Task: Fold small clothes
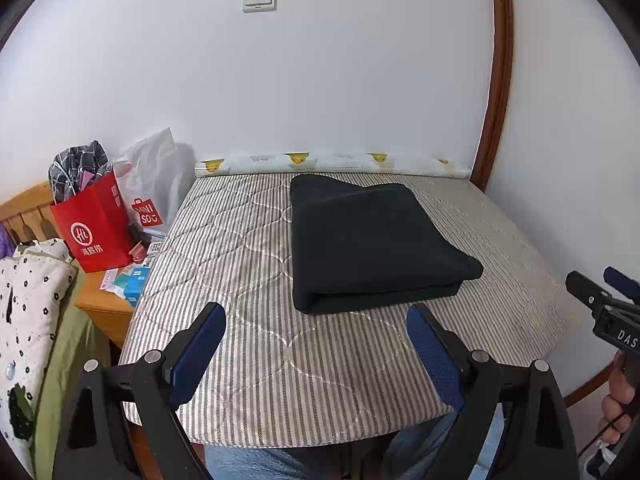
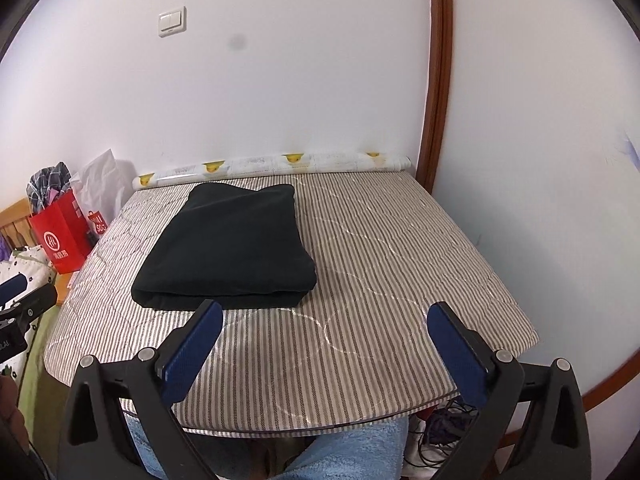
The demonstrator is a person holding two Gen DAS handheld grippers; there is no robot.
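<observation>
A dark green-black garment lies folded into a thick rectangle on the striped padded table top, toward its far side. It also shows in the right wrist view, left of centre. My left gripper is open and empty, held above the table's near edge just short of the garment. My right gripper is open and empty, near the front edge, to the right of the garment's near corner. The right gripper also shows at the right edge of the left wrist view.
A roll of duck-print paper lies along the wall at the table's back. A red paper bag with clothes stands on a wooden cabinet at the left. A wooden door frame rises at the right. Cables lie on the floor.
</observation>
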